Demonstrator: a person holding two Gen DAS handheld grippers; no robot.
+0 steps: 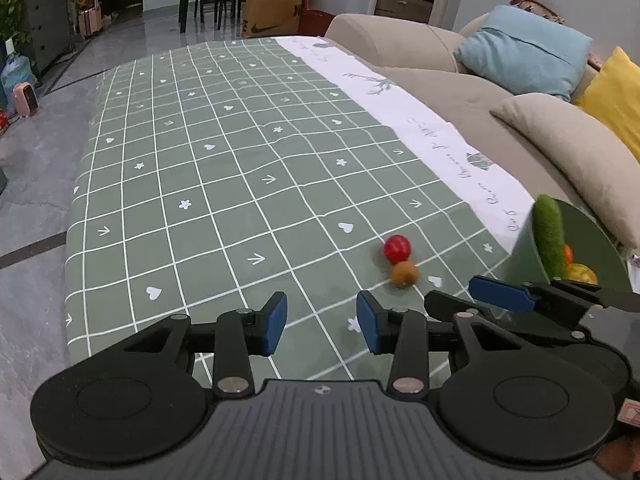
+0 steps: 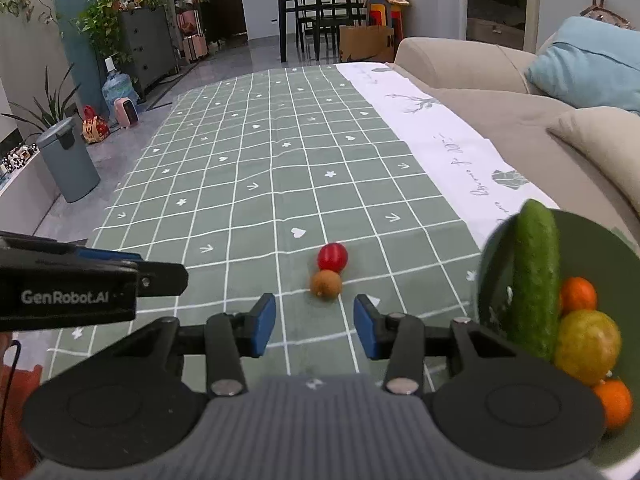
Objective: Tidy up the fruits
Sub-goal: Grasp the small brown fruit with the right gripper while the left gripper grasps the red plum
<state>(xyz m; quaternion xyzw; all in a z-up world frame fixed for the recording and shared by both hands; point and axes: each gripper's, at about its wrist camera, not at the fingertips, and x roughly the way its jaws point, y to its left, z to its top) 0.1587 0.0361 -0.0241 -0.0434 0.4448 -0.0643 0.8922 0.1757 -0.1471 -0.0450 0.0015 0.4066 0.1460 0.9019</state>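
Note:
A red fruit and a brown kiwi lie touching on the green checked tablecloth. They also show in the right wrist view, the red fruit behind the kiwi. A green bowl at the right holds a cucumber, two oranges and a yellow-green fruit. My left gripper is open and empty, left of the fruits. My right gripper is open and empty, just short of the kiwi.
A beige sofa with blue and yellow cushions runs along the table's right side. A grey bin stands on the floor at the left. A dining table with chairs is far behind.

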